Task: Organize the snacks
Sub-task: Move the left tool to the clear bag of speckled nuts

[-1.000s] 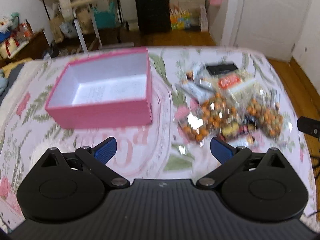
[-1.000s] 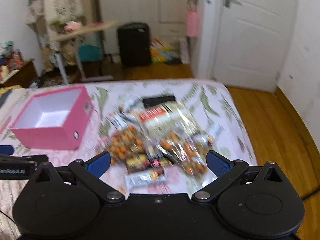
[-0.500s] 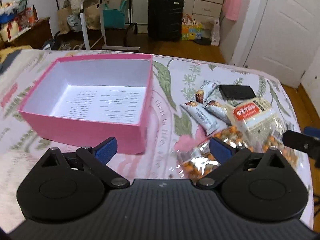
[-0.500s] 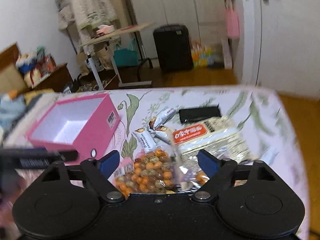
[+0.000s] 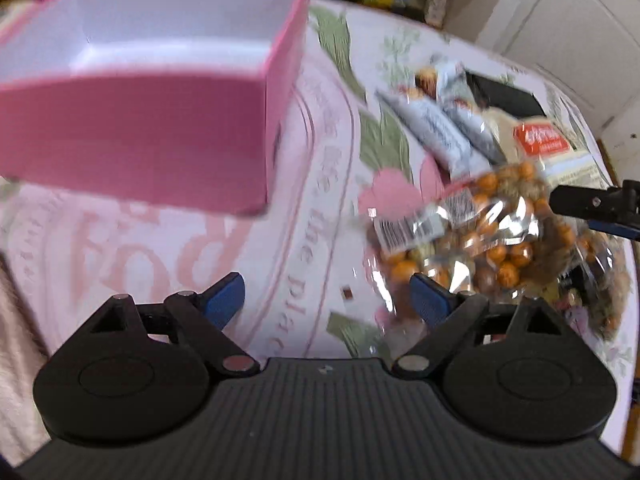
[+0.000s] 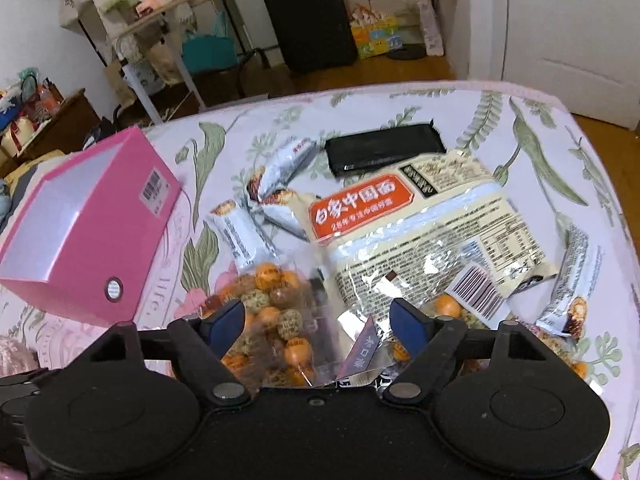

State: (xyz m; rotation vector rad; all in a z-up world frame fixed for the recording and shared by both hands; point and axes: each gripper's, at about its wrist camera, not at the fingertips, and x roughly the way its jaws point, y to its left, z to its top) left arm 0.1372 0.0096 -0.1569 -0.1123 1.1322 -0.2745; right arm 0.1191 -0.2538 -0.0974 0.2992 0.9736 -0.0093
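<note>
A pink box (image 5: 132, 140) with a white inside stands open on the flowered bed cover, at the left in the right wrist view (image 6: 80, 240). To its right lie the snacks. They are a clear bag of orange coated nuts (image 5: 480, 232), white snack bars (image 6: 240, 236), a cream noodle packet with an orange label (image 6: 420, 232) and a flat black pack (image 6: 384, 148). My left gripper (image 5: 326, 300) hangs low over bare cover, its jaws closing, the nut bag's edge by its right finger. My right gripper (image 6: 318, 320) stands open, straddling the nut bag (image 6: 272, 312) without pressing it.
The bed cover (image 6: 540, 132) ends at a rounded far edge, with wooden floor beyond. A black suitcase (image 6: 310, 20), a folding table and a white door stand behind. Another white bar (image 6: 568, 280) lies at the right. The right gripper's black finger (image 5: 588, 202) reaches in beside the nuts.
Both grippers have dropped closer to the bed. The left one now sits just in front of the pink box corner. The right one's jaws narrowed and now sit over the nut bag.
</note>
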